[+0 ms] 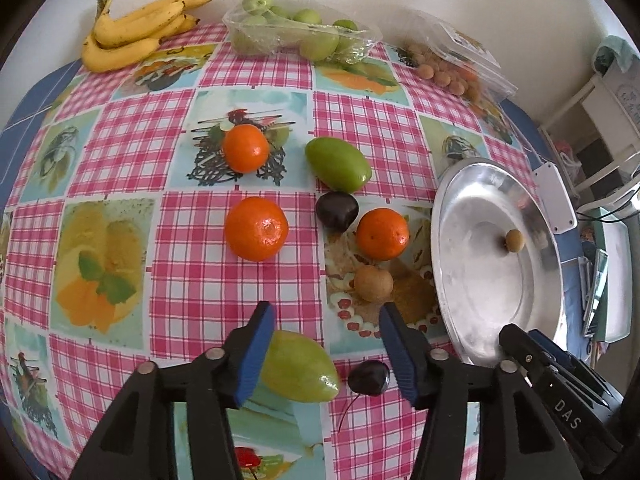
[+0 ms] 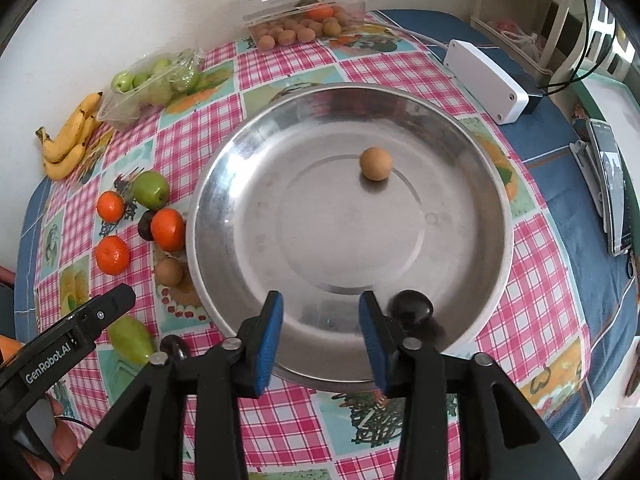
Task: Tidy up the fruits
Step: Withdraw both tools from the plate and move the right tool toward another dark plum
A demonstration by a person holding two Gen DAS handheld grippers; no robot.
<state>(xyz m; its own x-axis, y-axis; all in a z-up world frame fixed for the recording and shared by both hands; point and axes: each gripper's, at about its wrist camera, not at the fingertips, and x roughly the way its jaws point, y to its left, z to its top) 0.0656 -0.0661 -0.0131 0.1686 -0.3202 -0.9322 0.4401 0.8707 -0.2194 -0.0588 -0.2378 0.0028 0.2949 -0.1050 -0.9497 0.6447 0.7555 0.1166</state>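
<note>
A steel bowl (image 2: 460, 184) holds a tan longan (image 2: 375, 164) and a dark cherry (image 2: 412, 309) by its near rim. My right gripper (image 2: 320, 338) is open and empty over the bowl's near edge. In the left wrist view, my left gripper (image 1: 326, 346) is open above a green fruit (image 1: 300, 366) and a dark cherry (image 1: 369, 377). Ahead lie three tangerines (image 1: 256, 228), (image 1: 383, 233), (image 1: 245, 148), another green fruit (image 1: 338, 164), a dark plum (image 1: 337, 211) and a longan (image 1: 373, 283). The bowl (image 1: 452, 240) is on the right.
Bananas (image 1: 132, 32), a bag of green fruit (image 1: 296, 32) and a plastic box of longans (image 1: 452, 64) stand along the wall. A white box (image 2: 486, 80) and a phone (image 2: 610, 184) lie right of the bowl. The checked tablecloth (image 1: 160, 240) covers the table.
</note>
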